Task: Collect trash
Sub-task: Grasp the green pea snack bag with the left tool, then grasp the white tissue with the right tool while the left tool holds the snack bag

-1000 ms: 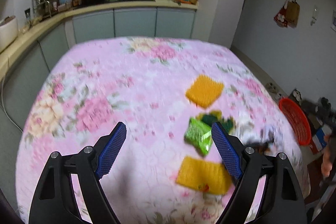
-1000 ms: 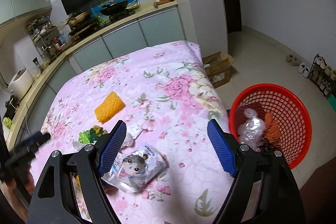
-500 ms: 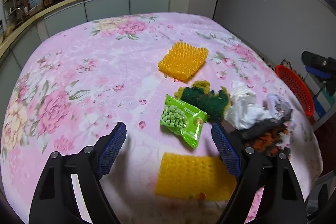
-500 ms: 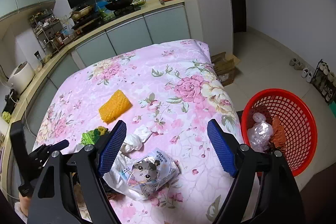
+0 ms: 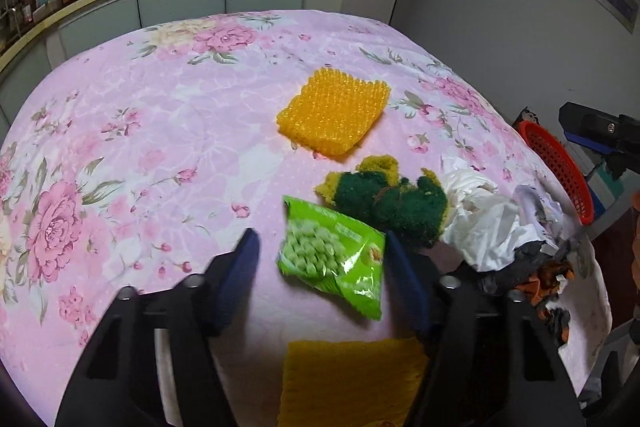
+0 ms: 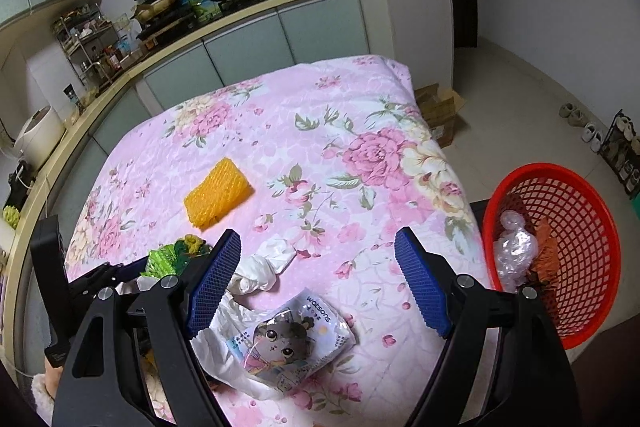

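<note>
My left gripper [image 5: 320, 267] has narrowed around the crinkled green pea packet [image 5: 334, 259], not yet clamped; my right gripper [image 6: 316, 279] hangs wide, unmoved.

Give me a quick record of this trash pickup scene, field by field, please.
surface: table with pink floral cloth
left hand-held gripper: open, straddling the green snack bag
right hand-held gripper: open, empty, above the cartoon pouch
bin: red basket on the floor, already holding some trash
other litter: orange mesh pad, green scouring pad, crumpled white plastic
</note>
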Tool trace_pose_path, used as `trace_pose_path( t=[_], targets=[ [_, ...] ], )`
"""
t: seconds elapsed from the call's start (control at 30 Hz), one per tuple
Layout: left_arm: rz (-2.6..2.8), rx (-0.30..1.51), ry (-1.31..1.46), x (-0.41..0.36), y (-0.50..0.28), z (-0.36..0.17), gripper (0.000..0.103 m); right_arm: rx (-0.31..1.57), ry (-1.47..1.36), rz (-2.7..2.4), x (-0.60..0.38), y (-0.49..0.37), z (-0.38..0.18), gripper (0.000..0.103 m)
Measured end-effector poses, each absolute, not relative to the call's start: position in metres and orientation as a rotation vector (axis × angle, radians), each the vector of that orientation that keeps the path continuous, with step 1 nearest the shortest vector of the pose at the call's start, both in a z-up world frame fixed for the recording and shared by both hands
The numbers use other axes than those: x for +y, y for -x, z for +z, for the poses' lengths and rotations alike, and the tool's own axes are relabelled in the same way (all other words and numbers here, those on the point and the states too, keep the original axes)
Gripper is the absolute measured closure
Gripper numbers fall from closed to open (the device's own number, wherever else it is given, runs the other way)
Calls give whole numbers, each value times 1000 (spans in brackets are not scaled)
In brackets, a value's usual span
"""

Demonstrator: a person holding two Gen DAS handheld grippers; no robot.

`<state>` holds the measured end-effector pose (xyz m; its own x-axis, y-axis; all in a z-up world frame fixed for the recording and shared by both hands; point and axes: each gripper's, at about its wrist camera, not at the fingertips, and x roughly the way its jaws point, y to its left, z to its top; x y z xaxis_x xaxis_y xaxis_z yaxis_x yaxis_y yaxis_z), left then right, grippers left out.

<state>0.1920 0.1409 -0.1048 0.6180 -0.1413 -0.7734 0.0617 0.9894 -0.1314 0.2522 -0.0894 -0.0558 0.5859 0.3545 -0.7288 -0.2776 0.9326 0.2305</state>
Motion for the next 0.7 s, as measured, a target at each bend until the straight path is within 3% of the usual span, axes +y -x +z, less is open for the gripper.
trace_pose_path(
  t=[0.17,0.43,0.7],
  targets=[
    [-138,883,143,148,-191,-103,62,911,-88,415,-70,-258,-65,26],
    [-79,839,163,164,-181,-92,64,979,-31,463,-33,-264,-85,27],
    [1,803,233,192,-174,-82,64,1029,44,477,-10,-263,-109,41]
  ],
)
